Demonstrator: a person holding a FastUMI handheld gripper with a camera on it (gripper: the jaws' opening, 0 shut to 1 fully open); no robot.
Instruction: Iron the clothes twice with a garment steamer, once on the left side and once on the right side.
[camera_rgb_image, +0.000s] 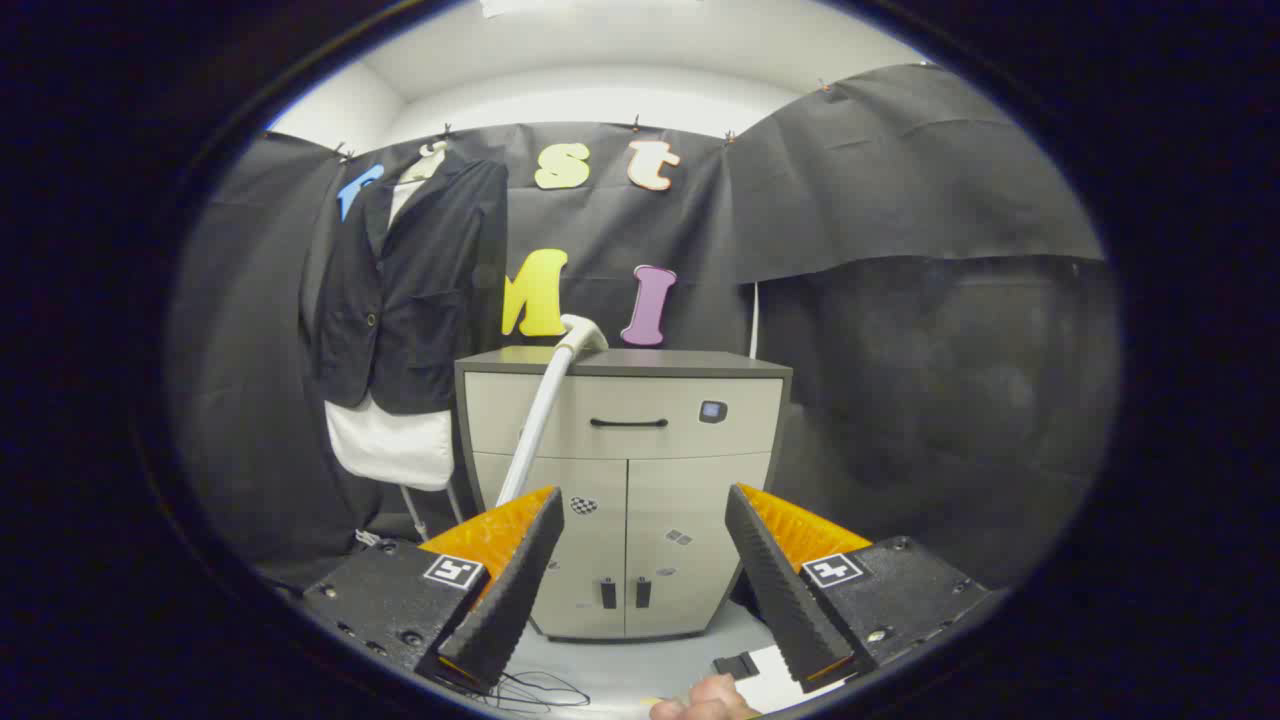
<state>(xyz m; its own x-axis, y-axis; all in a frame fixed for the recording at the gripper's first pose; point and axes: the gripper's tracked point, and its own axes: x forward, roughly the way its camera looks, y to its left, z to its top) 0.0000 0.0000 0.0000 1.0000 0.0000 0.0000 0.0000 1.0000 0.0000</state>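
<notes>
A dark jacket (405, 285) over a white garment (392, 448) hangs on a stand against the black wall, beyond my left finger. The garment steamer's white head (583, 331) rests on the top of a grey cabinet (625, 455), and its white hose (535, 420) runs down the cabinet's front toward my left finger. My gripper (640, 545) is open, well short of the cabinet, with nothing between its orange and black fingers (505, 590).
The cabinet has a drawer with a dark handle (628, 423) and two doors below. A thin black cable (535, 690) lies on the pale floor under my left finger. Part of a hand (705, 703) shows just below the fingers.
</notes>
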